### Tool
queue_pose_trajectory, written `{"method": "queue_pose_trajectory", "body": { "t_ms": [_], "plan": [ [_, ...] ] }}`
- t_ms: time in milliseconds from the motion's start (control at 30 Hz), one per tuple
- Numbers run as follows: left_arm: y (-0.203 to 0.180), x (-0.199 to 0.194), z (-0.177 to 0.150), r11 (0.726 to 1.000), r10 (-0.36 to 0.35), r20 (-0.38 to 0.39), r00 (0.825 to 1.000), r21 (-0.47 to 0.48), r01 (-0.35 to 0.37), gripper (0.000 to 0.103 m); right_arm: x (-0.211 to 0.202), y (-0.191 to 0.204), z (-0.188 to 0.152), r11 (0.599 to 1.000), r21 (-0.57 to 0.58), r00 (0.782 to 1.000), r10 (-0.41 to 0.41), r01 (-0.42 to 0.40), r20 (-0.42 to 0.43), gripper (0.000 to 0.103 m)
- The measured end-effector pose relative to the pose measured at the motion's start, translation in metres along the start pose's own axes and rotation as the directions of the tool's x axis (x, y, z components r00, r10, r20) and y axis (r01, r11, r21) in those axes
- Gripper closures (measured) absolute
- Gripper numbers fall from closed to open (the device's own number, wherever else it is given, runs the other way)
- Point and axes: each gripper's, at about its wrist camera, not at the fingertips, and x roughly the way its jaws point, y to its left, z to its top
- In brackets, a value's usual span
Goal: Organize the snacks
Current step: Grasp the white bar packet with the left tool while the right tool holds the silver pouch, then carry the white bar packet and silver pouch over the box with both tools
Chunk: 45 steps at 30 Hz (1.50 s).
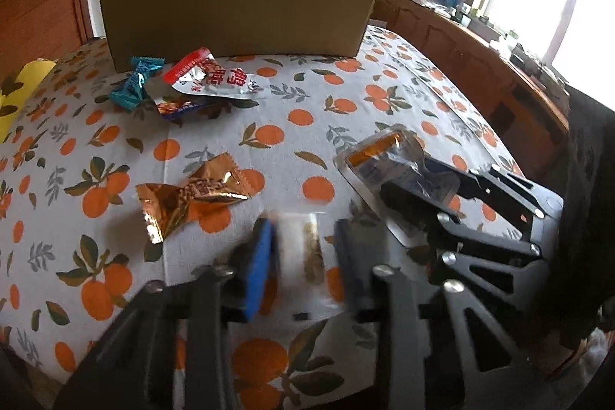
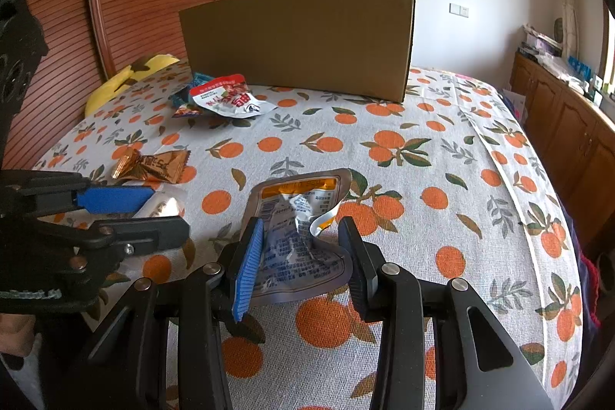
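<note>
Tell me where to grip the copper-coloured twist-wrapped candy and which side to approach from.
Grip the copper candy across its bulged middle, coming down from above. It lies flat on the orange-print cloth, alone, with flared crimped ends left and right; those thin ends would likely slip, while the middle gives the pads something to pinch.

Snack packets, six in all: one clear-white packet (image 1: 303,248), one crumpled silver pouch with orange band (image 2: 300,229), one shiny copper-gold wrapper (image 1: 192,198), one red-and-white pouch (image 1: 215,75), one teal wrapper (image 1: 134,83), one dark blue-orange packet (image 1: 178,108). One brown cardboard box (image 1: 238,14). One yellow cushion (image 2: 130,79). Two grippers: left gripper (image 1: 303,256), right gripper (image 2: 300,256).
</note>
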Motion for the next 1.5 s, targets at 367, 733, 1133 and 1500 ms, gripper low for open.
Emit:
{"method": "queue_pose_trajectory", "body": {
  "t_ms": [367, 733, 1133, 1500],
  "plan": [
    [0.008, -0.012, -0.008, 1.000, 0.013, 0.018, 1.000, 0.019, -0.013, 0.084, 0.000, -0.001, 0.000, 1.000, 0.000, 1.000, 0.001, -0.001, 0.000, 0.064],
    [0.022, -0.035, -0.001, 0.999, 0.040, 0.104, 0.994, 0.009, -0.041, 0.084, 0.000, 0.001, 0.000, 1.000, -0.004, 1.000, -0.001, 0.001, -0.001, 0.064],
    [0.036, -0.046, -0.004, 0.999, 0.050, 0.145, 0.988, -0.004, -0.050, 0.084, 0.002, 0.001, 0.002, 1.000, 0.022, 0.999, -0.011, 0.011, -0.034, 0.062],
    [0.047, -0.047, -0.011, 0.999, 0.038, 0.164, 0.986, -0.019, -0.036, 0.084, -0.010, -0.003, 0.008, 0.990, 0.112, 0.995, 0.090, -0.085, -0.034, 0.080]
  ]
}}
